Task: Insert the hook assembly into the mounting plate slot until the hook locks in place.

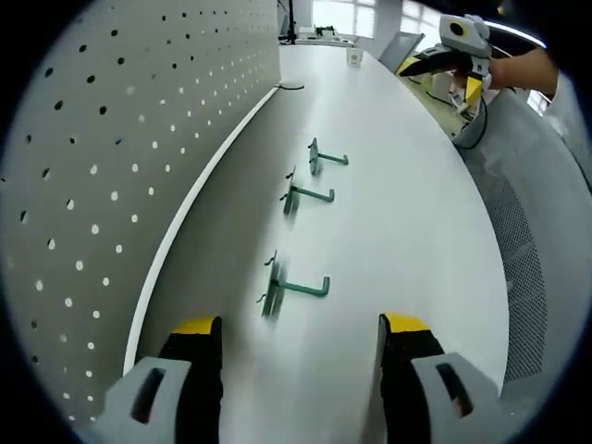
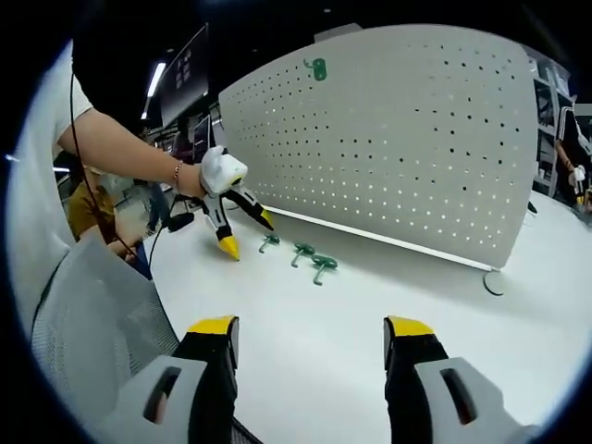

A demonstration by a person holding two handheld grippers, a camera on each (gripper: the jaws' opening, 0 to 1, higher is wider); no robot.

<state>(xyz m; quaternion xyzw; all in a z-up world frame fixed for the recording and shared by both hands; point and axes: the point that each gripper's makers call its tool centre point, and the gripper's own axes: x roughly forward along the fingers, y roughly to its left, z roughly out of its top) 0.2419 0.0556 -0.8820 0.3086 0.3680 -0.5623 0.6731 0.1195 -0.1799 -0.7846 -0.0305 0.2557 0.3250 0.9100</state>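
Three green hook assemblies lie in a row on the white table: the nearest [image 1: 296, 287], the middle [image 1: 308, 194] and the farthest [image 1: 326, 157]. My left gripper [image 1: 301, 338] is open just short of the nearest one, empty. The perforated mounting plate [image 1: 102, 157] stands upright along the table's left side. From the right gripper view the plate [image 2: 398, 139] carries one green hook [image 2: 316, 67] high up, and the three hooks [image 2: 302, 252] lie at its foot beside the open left gripper [image 2: 248, 233]. My right gripper [image 2: 310, 338] is open and empty, well back from them.
A round cable grommet [image 2: 495, 282] sits in the table near the plate's end. A grey mesh chair back [image 2: 92, 314] is close on the left. The right gripper [image 1: 458, 42] hangs in a hand past the table's far edge. A monitor [image 2: 185, 69] stands behind.
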